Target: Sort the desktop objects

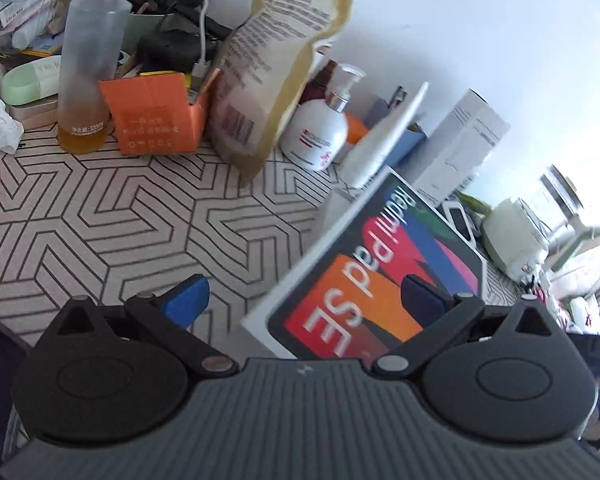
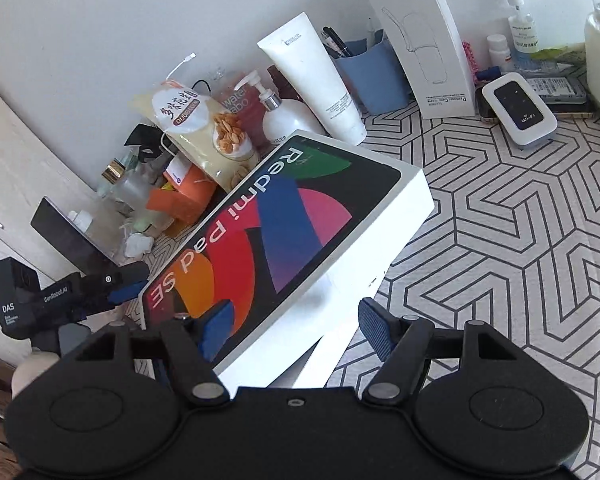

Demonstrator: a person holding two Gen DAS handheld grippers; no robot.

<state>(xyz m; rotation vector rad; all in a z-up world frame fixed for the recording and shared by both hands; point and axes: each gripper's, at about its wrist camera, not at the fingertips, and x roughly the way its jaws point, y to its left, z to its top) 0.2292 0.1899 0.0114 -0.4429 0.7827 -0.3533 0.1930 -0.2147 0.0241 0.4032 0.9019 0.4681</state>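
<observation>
Right claw [image 2: 296,328], white tablet box [image 2: 292,232], colourful printed lid

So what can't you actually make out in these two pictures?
- Right wrist view: the Redmi Pad SE box hides the table under it.
- Left wrist view: the hand-held gripper's body cuts off the box's near corner; motion blur smears the pump bottle label.

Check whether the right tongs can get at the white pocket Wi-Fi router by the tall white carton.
Probably not yet: the right tongs straddle the colourful tablet box, though the router lies unobstructed on patterned cloth.
</observation>
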